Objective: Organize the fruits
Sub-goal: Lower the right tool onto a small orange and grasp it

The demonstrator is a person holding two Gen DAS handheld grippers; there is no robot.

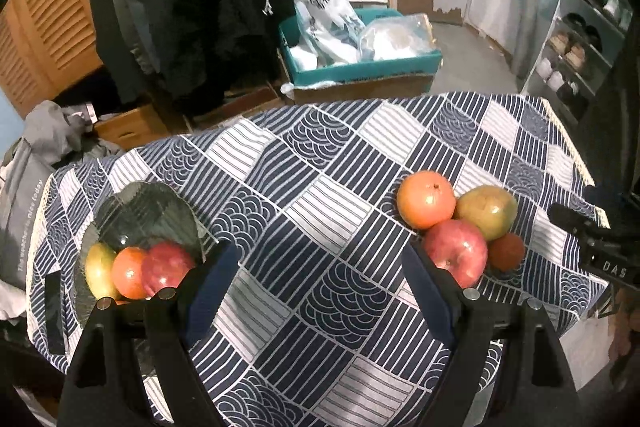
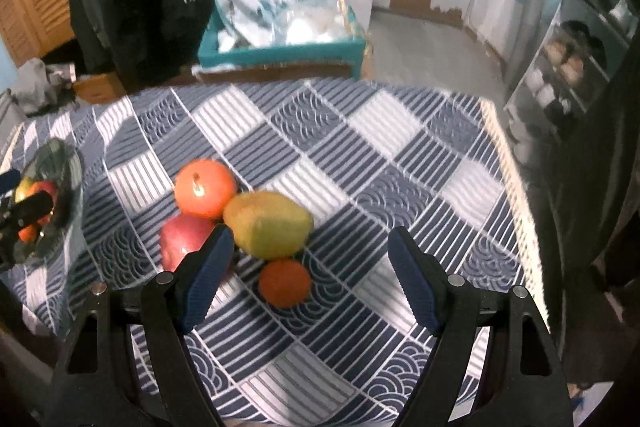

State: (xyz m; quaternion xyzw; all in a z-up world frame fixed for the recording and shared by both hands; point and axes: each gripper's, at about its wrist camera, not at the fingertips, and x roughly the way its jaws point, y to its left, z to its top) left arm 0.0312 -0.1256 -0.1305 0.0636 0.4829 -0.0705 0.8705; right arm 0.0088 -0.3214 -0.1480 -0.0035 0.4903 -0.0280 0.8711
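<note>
A dark glass plate (image 1: 136, 215) at the table's left holds a yellow-green fruit (image 1: 98, 269), an orange (image 1: 128, 273) and a red apple (image 1: 166, 267). On the cloth at the right lie a large orange (image 1: 426, 199), a mango (image 1: 486, 211), a red apple (image 1: 456, 251) and a small orange (image 1: 507, 251). My left gripper (image 1: 316, 267) is open and empty between plate and pile. My right gripper (image 2: 310, 255) is open and empty above the pile: large orange (image 2: 205, 188), mango (image 2: 267, 224), apple (image 2: 182, 241), small orange (image 2: 285, 283). The plate (image 2: 60, 163) shows at far left.
The table wears a blue and white patterned cloth (image 1: 320, 167). Behind it a teal box (image 1: 360, 67) holds white bags. A shoe rack (image 1: 580, 47) stands at the right, a wooden louvred door (image 1: 48, 27) and a grey bag (image 1: 20, 219) at the left.
</note>
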